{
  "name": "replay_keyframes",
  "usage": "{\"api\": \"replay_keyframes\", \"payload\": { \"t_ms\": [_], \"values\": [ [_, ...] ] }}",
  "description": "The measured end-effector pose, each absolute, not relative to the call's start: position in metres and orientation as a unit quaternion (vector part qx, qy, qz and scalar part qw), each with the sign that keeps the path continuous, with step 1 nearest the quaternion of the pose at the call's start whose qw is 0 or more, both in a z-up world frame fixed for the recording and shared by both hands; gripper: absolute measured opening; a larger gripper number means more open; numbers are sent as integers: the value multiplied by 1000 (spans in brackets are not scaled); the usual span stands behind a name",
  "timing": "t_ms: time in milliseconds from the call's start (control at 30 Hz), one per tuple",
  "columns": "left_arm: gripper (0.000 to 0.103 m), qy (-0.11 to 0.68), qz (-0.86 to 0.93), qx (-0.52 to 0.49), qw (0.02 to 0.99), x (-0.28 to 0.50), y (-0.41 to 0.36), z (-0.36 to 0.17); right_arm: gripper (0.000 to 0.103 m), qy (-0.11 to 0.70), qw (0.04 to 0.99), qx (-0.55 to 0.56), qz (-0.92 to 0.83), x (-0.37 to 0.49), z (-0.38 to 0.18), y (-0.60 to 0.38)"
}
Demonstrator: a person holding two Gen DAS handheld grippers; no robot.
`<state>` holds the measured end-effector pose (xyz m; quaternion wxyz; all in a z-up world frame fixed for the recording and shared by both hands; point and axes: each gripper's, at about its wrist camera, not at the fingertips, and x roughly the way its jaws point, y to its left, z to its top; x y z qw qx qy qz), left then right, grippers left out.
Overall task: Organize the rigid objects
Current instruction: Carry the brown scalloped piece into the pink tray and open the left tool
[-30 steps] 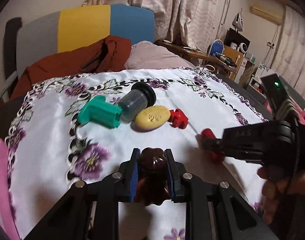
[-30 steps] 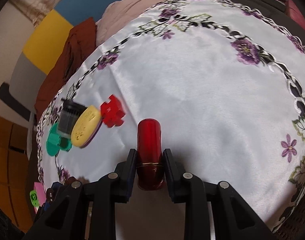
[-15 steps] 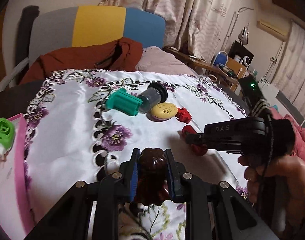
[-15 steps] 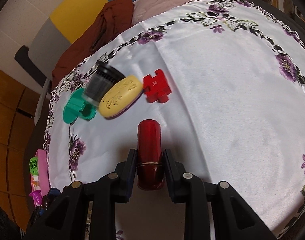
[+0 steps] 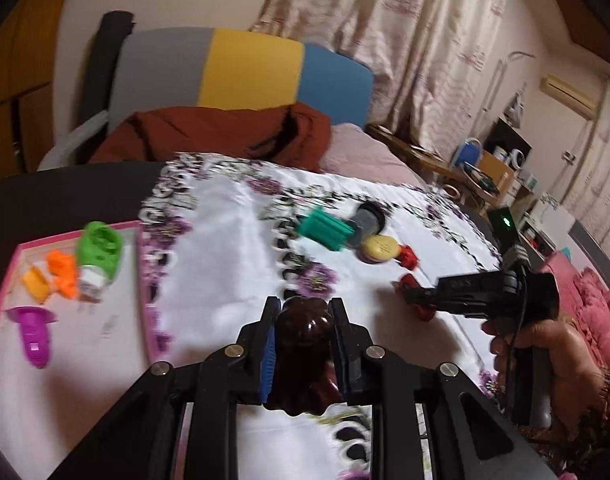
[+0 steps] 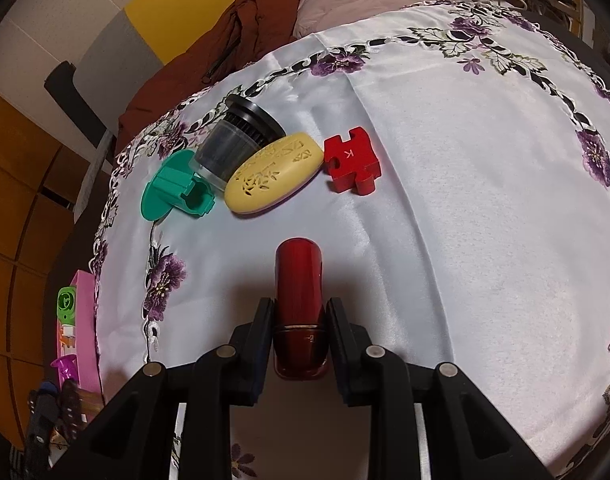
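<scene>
Carrying a dark brown figurine [image 5: 303,354] pinched in the left gripper [image 5: 303,344], with the pink tray [image 5: 143,280] lying off to its left and nearer this hand than the right gripper [image 6: 299,328], clamped on a red tube [image 6: 299,292]

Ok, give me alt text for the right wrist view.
The right gripper clamps a glossy red cylinder above a white floral tablecloth. Beyond lie a red puzzle piece, yellow oval case, dark jar and green plastic piece.
</scene>
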<state>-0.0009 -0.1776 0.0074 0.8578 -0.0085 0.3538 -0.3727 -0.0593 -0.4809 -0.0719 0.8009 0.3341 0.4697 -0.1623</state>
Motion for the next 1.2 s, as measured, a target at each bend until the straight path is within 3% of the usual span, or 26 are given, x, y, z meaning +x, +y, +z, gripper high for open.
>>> {"api": "replay_keyframes", "payload": {
  "t_ms": [467,767,833,900,967,1033,1067,1100,1200],
  "values": [
    [24,386,-261,-38,884,59,-80,-11,26,473,802,325,-166,-59,-71,-479],
    [25,403,-247,-56,880,79,-60,-15,26,474,801,325,-167,-59,-71,-480],
    [29,407,-256,-55,875,71,-60,-16,26,474,801,326,-167,-58,-71,-480],
    [48,409,-272,-49,870,59,-62,-17,26,475,801,325,-167,-58,-71,-480],
    [55,405,-281,-36,869,49,-68,-20,26,475,801,325,-167,-58,-71,-480],
    [55,403,-278,-11,872,45,-75,-24,26,475,801,324,-167,-58,-71,-480],
    [47,406,-270,6,873,46,-79,-27,26,476,801,323,-168,-58,-71,-479],
    [31,409,-267,10,873,47,-80,-30,26,476,801,322,-168,-57,-71,-479],
    [23,403,-254,25,879,53,-82,-33,26,476,801,320,-168,-58,-70,-479]
  ]
}}
